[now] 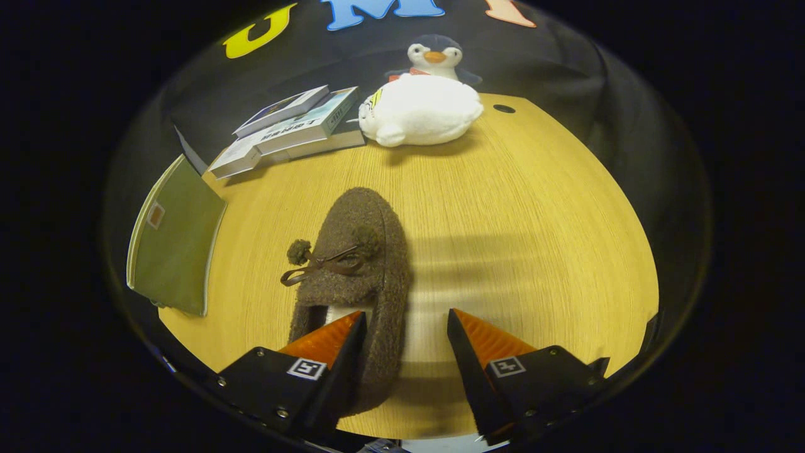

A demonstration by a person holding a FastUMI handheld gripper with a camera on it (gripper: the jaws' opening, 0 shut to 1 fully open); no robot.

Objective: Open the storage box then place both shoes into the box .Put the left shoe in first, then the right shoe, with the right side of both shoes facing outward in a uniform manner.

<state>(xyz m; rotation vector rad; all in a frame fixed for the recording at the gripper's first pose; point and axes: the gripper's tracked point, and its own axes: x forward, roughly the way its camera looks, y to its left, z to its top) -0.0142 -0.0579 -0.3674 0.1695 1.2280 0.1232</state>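
Shoe (pixel 355 277): brown, fuzzy, pom-pom lace on top, lying on wooden table (pixel 534 207) with toe pointing away, heel end down at the fingers. Gripper (pixel 405 327) spread open, gripping nothing; left finger over the shoe's opening, right finger on bare table beside its side wall. Looks set to pinch that wall. Risks: soft fabric folding and slipping out if caught shallow; shoe swinging and ending up wrong side outward. Green folder (pixel 176 245), books (pixel 289 126), plush penguin (pixel 421 107) well clear

Brown fuzzy shoe (pixel 358 277), toe away
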